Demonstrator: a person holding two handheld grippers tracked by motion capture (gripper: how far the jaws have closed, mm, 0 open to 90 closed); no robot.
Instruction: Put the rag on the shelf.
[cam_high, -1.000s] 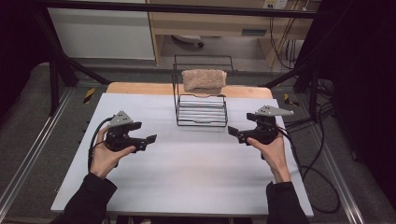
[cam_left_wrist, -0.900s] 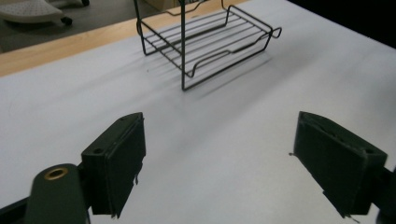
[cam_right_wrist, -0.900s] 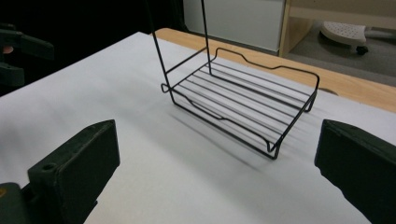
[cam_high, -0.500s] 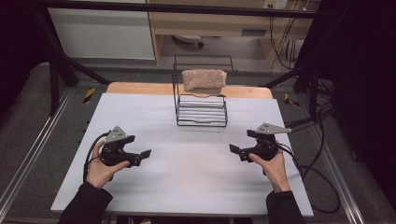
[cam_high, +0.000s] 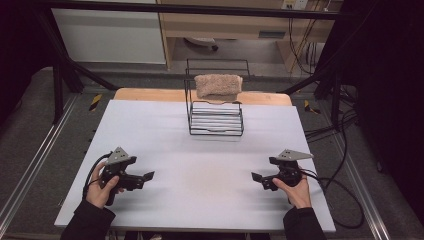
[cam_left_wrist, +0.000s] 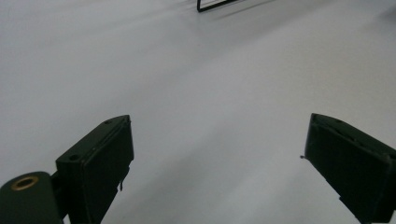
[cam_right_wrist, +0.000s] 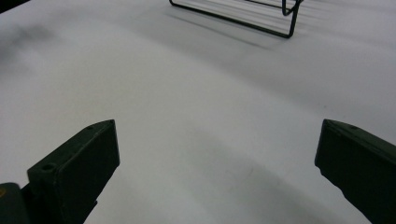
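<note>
- The landmark here is the wire rack (cam_high: 216, 116) — it stands at the far middle of the desk (cam_high: 200, 175), with a folded beige towel (cam_high: 218, 85) draped over its top rail.
- Judging from that, the hanging looks done — the towel sits centred on the rack, nothing dangling to the desk.
- Left gripper (cam_high: 145, 176): well short of the rack, on the near left side of it, held low over the desk in the person's left hand (cam_high: 102, 187).
- Right gripper (cam_high: 257, 177): well short of the rack too, on its near right side, gripped by the right hand (cam_high: 295, 190).
- In the left gripper view the left gripper's jaws are spread wide, bare white desk between them and a corner of the rack's base (cam_left_wrist: 217, 4) far up ahead.
- In the right gripper view the same story — jaws spread, nothing pinched, the rack's base wires (cam_right_wrist: 243, 14) lying well beyond them.
- So the towel is well apart from both grippers, up and away on the rack's far side.
- What is left, as I read it: little to nothing beyond resting the grippers, both of them empty.
</note>
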